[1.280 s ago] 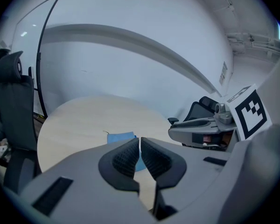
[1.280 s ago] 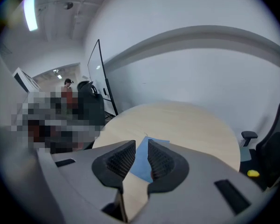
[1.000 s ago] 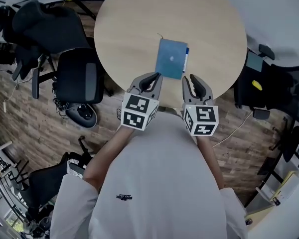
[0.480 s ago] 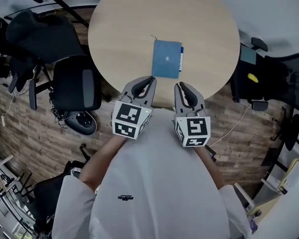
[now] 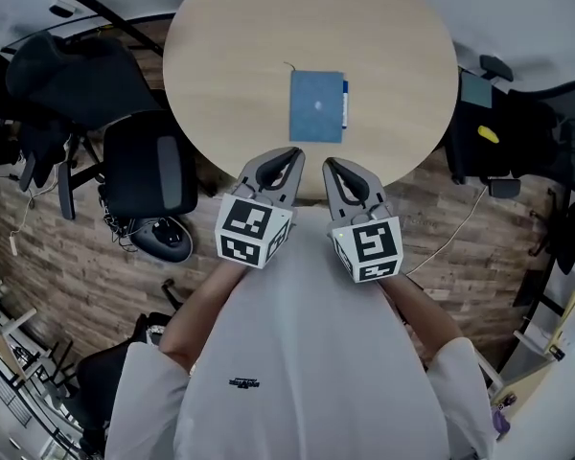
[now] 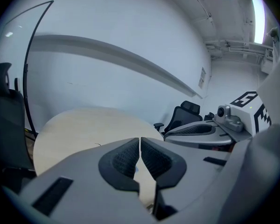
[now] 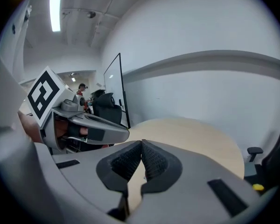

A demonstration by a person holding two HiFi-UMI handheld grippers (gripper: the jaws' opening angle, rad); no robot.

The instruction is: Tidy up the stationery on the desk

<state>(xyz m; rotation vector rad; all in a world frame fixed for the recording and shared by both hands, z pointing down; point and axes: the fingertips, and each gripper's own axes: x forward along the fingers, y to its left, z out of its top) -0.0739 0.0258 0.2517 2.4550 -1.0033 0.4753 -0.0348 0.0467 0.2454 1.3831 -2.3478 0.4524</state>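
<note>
Head view: a thin blue notebook lay flat on the round table, a little toward 6 o'clock from the table's middle. A slim blue pen lay along its 3 o'clock edge, touching or nearly so. The left gripper and right gripper hung side by side over the table's 6 o'clock rim, with the notebook near them at 12 o'clock, and neither touched it.

Left gripper view: the left gripper had its ribbed pads pressed together on nothing. Pale table stretched beyond at 12 o'clock. A bluish sliver below the tips was possibly the notebook, too small to be sure.

Right gripper view: the jaws of the right gripper had just been closing and met empty, with the table at 1 o'clock.

The notebook looked light and bendy, likely to sag if pinched at one corner. Lying flush, it gave a jaw little to get under. Its 6 o'clock edge seemed the best hold, perhaps after sliding it toward the rim. The pen looked smooth, light and apt to roll, so a grip across the barrel at mid-length would suit it.
</note>
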